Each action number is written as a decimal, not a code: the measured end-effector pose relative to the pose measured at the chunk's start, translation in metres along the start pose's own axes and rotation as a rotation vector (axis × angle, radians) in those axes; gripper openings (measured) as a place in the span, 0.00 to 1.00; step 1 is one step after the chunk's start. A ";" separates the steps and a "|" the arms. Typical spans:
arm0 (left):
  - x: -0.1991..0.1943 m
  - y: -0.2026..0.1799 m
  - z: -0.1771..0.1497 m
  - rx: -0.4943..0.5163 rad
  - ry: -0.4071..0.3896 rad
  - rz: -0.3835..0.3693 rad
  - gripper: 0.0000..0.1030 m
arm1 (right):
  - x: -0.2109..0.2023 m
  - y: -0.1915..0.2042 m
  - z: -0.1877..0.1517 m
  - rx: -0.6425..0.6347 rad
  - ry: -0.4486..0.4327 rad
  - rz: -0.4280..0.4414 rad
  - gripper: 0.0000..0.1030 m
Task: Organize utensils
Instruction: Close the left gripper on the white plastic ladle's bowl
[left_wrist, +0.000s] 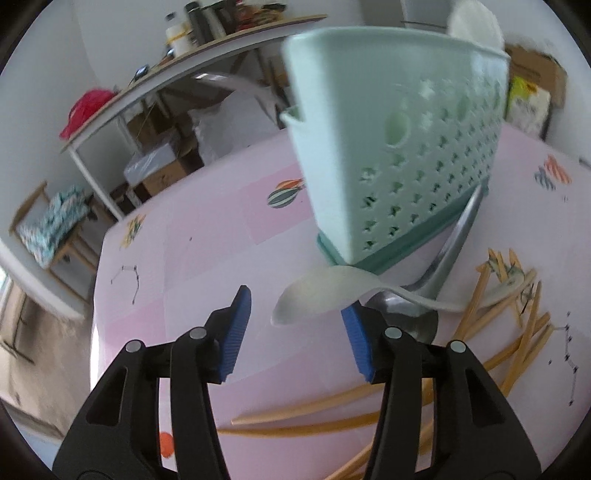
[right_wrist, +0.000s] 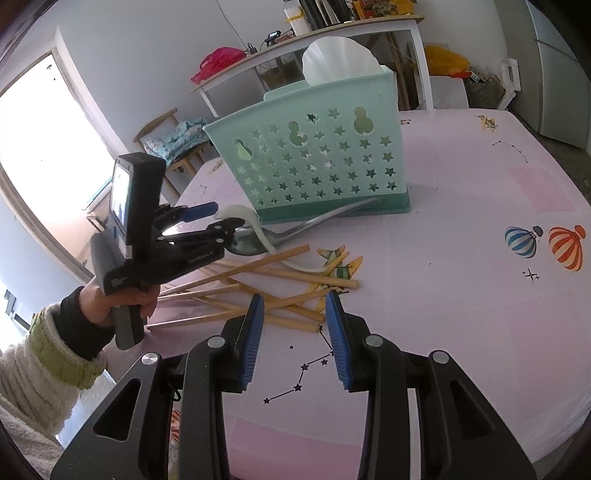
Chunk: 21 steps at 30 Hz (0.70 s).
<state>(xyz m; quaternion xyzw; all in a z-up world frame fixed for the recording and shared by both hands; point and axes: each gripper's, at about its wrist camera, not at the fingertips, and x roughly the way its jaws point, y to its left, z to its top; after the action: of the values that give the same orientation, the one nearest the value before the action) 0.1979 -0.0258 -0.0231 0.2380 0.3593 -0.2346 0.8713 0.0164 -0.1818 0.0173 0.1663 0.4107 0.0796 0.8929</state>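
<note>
A lived-in home room, likely a dining corner: a table (right_wrist: 461, 229) under a pink cloth printed with balloons and constellations, a white-framed side shelf (right_wrist: 310, 48) crowded with bottles and bags, cardboard boxes (left_wrist: 162, 173) stored beneath, and a wooden chair (right_wrist: 166, 140) with a patterned cushion.

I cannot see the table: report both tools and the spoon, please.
Left tool open, white spoon at its tips. Right tool open, empty. Chopsticks lie nearby.

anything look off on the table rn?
Yes: chopsticks lie criss-crossed in a loose heap, and the white spoon and metal spoon lie crossed on the table beside the green holder, not in it.
</note>
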 end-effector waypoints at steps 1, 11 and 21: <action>-0.001 -0.003 0.000 0.023 -0.004 0.003 0.38 | 0.000 0.000 0.000 0.000 0.000 -0.001 0.33; -0.022 -0.041 -0.014 0.274 -0.059 0.169 0.03 | -0.001 -0.003 -0.001 0.013 -0.001 -0.001 0.33; -0.083 -0.038 -0.019 0.252 -0.097 0.154 0.02 | -0.018 -0.010 0.001 0.012 -0.040 -0.039 0.33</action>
<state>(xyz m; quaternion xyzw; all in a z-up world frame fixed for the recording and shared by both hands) 0.1136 -0.0250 0.0171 0.3606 0.2653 -0.2216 0.8663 0.0061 -0.1965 0.0272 0.1653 0.3964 0.0563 0.9013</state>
